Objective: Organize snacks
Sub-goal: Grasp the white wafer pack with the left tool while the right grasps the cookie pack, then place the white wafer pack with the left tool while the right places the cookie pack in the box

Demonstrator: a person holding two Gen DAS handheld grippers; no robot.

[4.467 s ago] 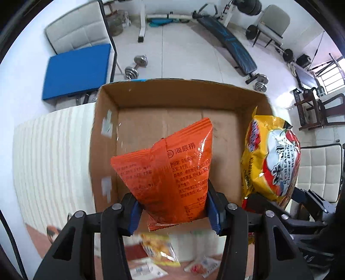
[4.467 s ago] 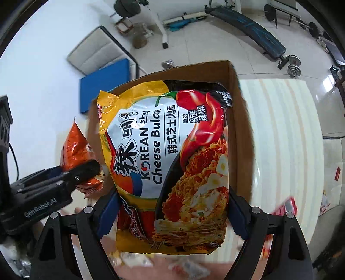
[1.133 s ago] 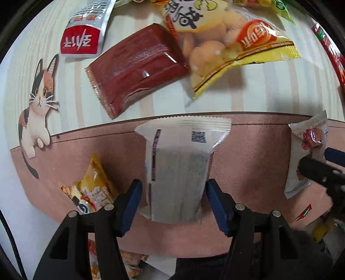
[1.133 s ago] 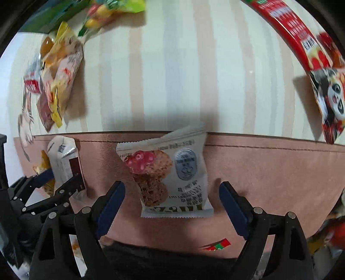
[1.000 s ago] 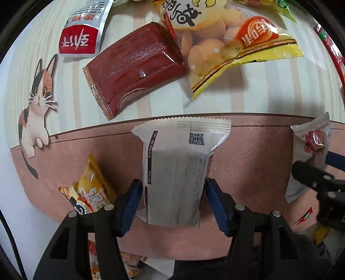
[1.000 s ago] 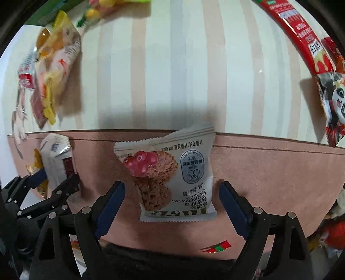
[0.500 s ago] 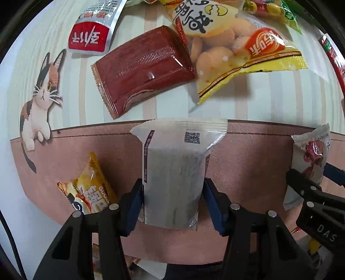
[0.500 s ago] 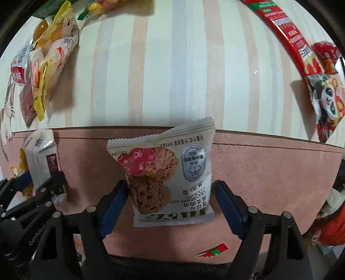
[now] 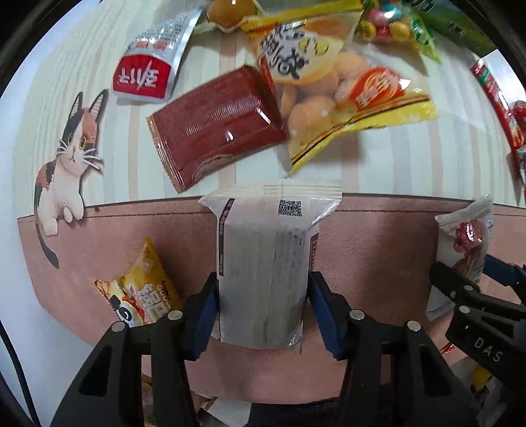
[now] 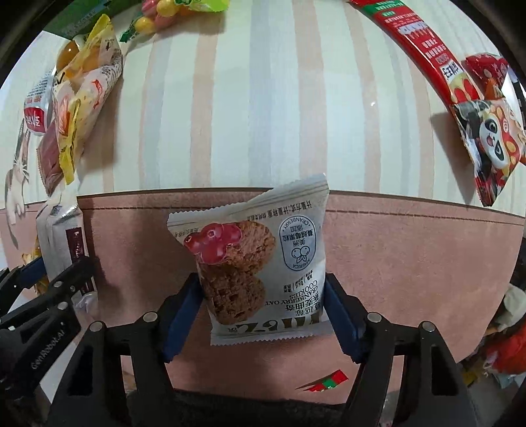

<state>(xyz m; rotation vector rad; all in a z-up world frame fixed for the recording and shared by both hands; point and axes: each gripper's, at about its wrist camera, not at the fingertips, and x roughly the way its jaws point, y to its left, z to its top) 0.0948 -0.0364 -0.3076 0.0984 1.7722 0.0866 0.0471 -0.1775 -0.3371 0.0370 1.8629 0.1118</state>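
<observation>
My left gripper [image 9: 263, 312] is shut on a white snack packet with a QR code [image 9: 266, 259], held over the pink edge band of the table mat. My right gripper [image 10: 263, 312] is shut on a white cranberry oat cookie packet [image 10: 263, 256], which also shows in the left wrist view [image 9: 466, 243]. The white packet and left gripper show at the left of the right wrist view [image 10: 65, 249]. Both packets seem lifted slightly off the mat.
On the striped mat [image 10: 279, 115] lie a dark red packet [image 9: 217, 124], a yellow bun bag [image 9: 335, 85], a silver-red sachet [image 9: 148, 72], a candy bag [image 9: 391, 29], a small yellow packet [image 9: 144, 295], a long red pack [image 10: 420, 46] and a panda packet [image 10: 490, 138].
Since 4.5 s ago both grippers left the cardboard box and the earlier bags. In the last second both closed onto the white packets and raised them slightly.
</observation>
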